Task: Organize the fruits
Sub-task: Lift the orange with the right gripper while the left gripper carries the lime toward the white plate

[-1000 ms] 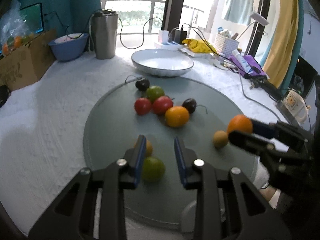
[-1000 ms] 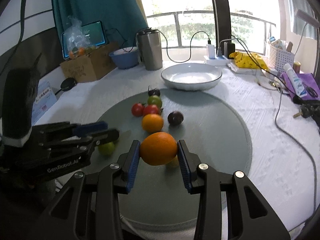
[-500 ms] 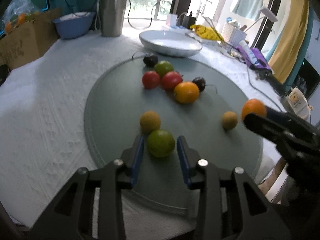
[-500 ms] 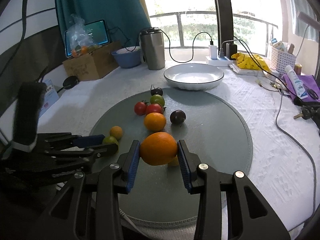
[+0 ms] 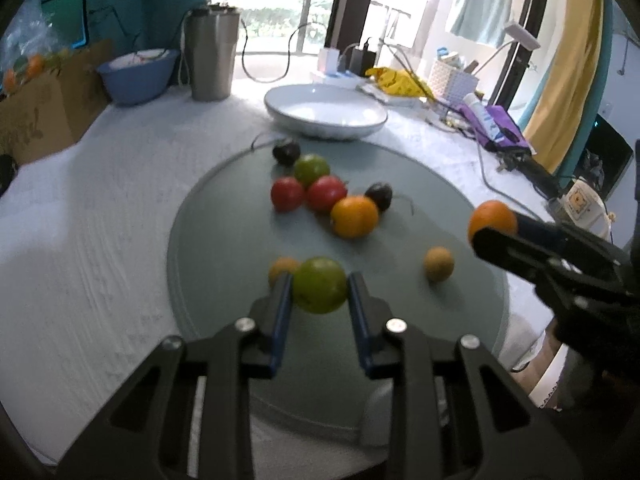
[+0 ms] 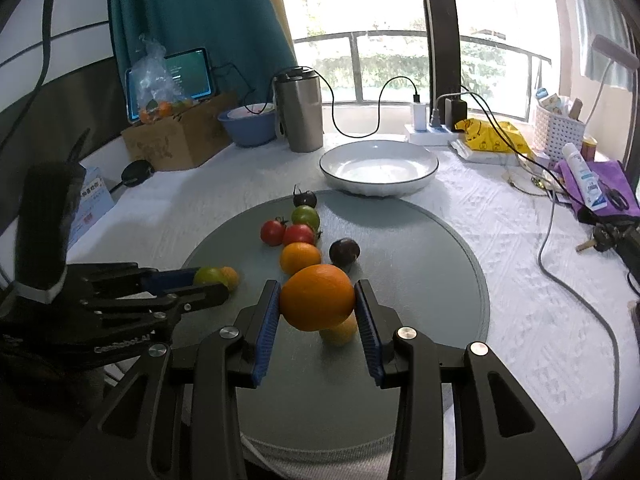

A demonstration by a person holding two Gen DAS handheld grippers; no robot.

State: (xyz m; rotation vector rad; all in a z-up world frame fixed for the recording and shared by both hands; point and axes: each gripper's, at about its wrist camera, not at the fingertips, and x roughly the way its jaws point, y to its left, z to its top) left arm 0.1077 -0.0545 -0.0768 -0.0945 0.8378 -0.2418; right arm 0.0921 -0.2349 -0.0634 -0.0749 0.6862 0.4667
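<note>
While left gripper pinches green fruit and right gripper clamps orange, white bowl lies at twelve o'clock, right nearer.

White lettering on the side of the left tool seems to read "GenRobot.AI", though it is partly in shadow, while the print on the cardboard box, the tablet screen, the blue-and-white card and the white tube is too small to read.
</note>
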